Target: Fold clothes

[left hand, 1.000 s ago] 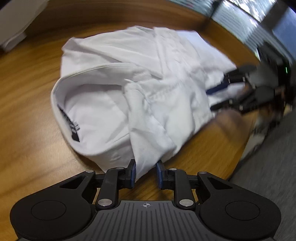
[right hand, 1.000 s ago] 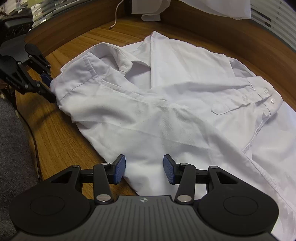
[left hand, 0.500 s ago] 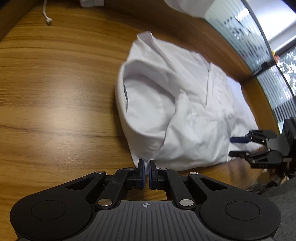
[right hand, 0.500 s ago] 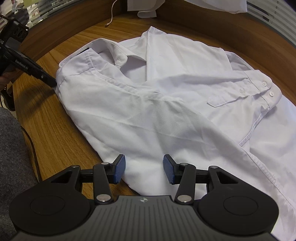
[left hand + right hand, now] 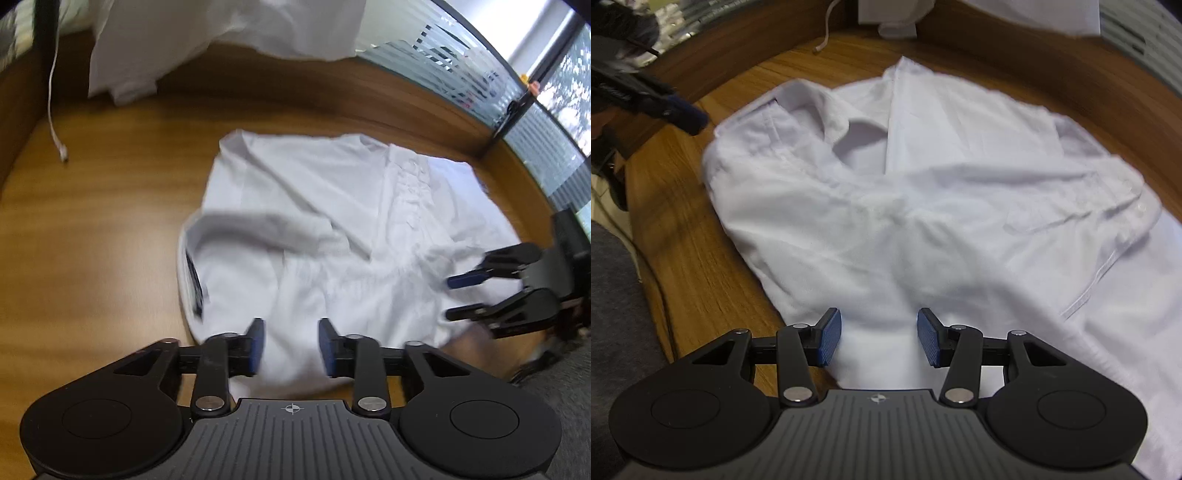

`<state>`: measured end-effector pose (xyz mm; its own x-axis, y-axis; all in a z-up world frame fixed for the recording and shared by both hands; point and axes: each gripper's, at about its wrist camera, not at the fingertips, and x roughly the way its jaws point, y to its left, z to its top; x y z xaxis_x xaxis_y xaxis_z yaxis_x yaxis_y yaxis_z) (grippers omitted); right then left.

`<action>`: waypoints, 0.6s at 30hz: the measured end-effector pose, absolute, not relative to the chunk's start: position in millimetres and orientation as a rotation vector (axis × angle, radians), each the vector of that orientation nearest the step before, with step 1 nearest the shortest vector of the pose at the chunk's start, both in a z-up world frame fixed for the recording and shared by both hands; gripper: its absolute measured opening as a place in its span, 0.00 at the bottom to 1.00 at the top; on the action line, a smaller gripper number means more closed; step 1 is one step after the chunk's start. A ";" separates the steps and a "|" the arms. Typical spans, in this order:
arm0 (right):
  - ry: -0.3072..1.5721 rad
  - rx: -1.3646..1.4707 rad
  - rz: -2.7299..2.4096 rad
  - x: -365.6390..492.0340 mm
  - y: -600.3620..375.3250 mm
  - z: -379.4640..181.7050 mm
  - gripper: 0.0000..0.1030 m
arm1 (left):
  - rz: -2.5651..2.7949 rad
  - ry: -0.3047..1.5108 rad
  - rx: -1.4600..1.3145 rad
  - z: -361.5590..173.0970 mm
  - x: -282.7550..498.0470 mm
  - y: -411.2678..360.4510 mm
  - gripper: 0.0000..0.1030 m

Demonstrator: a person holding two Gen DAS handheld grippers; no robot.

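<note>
A white button-up shirt [image 5: 332, 236] lies partly folded on the wooden table [image 5: 92, 229], collar toward the left in the left wrist view. My left gripper [image 5: 290, 345] is open, its jaws apart over the shirt's near edge, holding nothing. My right gripper [image 5: 877, 341] is open over the shirt [image 5: 923, 206] near the table's front edge, with cloth between and under the jaws but not pinched. The right gripper also shows in the left wrist view [image 5: 461, 297] at the shirt's right side. The left gripper's fingertips [image 5: 683, 112] show at the far left of the right wrist view.
Another white garment [image 5: 207, 40] hangs over the raised back edge of the table. A white cable [image 5: 55, 110] lies at the back left. Glass partitions [image 5: 546, 122] stand behind. The table's front edge drops to grey carpet [image 5: 561, 376].
My left gripper was shut on the shirt's edge, carried it over, then opened and let go; its view swung toward the back. The right gripper stayed open and shifted slightly.
</note>
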<state>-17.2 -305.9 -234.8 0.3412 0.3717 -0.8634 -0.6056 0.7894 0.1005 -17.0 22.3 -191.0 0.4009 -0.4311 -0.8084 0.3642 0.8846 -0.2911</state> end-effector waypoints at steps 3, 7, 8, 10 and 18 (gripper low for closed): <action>0.997 -0.244 0.626 -2.6 -328.6 -211.5 0.50 | -0.472 1.011 0.003 -178.1 1.2 9.5 0.46; 0.956 -0.267 0.553 34.6 -371.8 -188.2 0.50 | -0.411 1.002 0.064 -169.5 33.5 -4.0 0.47; 0.948 -0.275 0.534 44.8 -383.3 -183.3 0.50 | -0.397 1.000 0.060 -168.3 42.0 -5.6 0.49; 0.935 -0.288 0.499 66.3 -405.3 -176.5 0.50 | -0.369 0.996 0.053 -165.8 58.9 -8.7 0.51; 0.957 -0.328 0.487 146.4 -469.4 -170.1 0.50 | -0.310 1.027 0.104 -163.9 130.7 -32.5 0.63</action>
